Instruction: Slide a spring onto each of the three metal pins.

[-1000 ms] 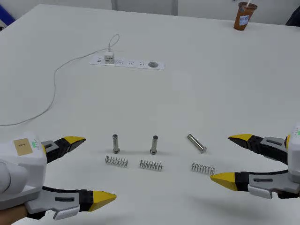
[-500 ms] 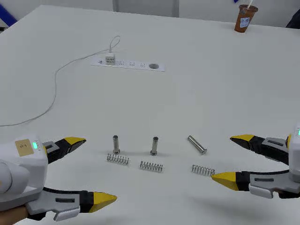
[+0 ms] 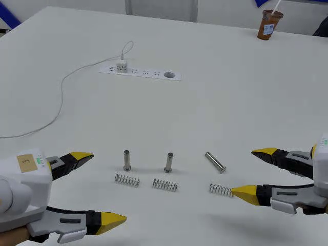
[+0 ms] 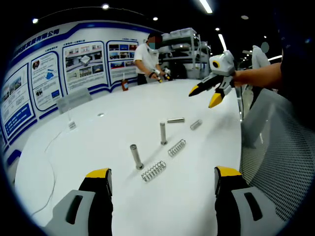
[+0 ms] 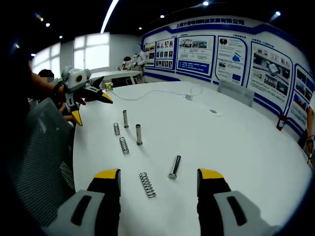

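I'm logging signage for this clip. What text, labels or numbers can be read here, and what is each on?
No text here reads clearly enough to quote.
tan sticker on the left gripper: handwritten marks, too blurred to read.
label on the brown cup: too small to read.
wall heading above the posters: Chinese characters, too blurred to quote.

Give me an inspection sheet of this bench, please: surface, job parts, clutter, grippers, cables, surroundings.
Surface: white table.
Job's things: left pin and middle pin upright, right pin lying; left spring, middle spring, right spring flat in front, none threaded.
Clutter: power strip, drink cup far back.
Grippers: left gripper open, empty; right gripper open, empty, near right spring.
Cables: white cable trails left from power strip.
Surroundings: wall posters, a person, mesh chair.
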{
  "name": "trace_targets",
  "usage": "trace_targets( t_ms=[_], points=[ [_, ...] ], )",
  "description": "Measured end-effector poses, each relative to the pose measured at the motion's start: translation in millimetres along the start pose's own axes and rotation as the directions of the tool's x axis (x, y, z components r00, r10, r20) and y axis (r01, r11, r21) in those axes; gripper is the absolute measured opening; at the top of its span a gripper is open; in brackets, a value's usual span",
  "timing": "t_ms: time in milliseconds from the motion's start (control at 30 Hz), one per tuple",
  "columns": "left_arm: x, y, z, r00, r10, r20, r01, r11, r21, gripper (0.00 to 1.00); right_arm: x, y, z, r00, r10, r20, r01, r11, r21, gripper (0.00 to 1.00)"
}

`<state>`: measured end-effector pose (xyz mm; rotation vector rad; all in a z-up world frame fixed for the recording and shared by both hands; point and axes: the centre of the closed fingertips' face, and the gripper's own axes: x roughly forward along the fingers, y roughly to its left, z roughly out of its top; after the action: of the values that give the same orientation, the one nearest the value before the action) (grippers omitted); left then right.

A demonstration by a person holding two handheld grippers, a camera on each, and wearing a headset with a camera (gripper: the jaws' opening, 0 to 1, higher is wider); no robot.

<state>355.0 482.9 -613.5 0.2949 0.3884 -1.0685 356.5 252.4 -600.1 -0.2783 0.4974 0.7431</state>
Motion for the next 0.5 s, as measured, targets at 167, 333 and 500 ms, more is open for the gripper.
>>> trace_targets(
  t_ms=[167, 333, 500],
  points=[
    [0.5, -0.7, 0.0, 1.0000, 0.000, 0.000, 0.000, 1.000, 0.002, 0.87, 4.1, -6.1, 1.8, 0.9999, -0.011, -0.010, 0.011, 1.000, 0.004, 0.61],
    [0.0, 0.1, -0.4, 1.0000, 0.003, 0.001, -0.003, 1.000, 0.000, 0.87, 8.2, -10.9, 4.2, 0.9997, -0.013, -0.021, 0.013, 1.000, 0.003, 0.59],
    [-0.3, 1.1, -1.0, 1.0000, 0.009, 0.001, -0.009, 1.000, -0.002, 0.87, 11.9, -14.9, 10.2, 0.9994, -0.019, -0.028, 0.019, 1.000, 0.005, 0.56]
  ],
)
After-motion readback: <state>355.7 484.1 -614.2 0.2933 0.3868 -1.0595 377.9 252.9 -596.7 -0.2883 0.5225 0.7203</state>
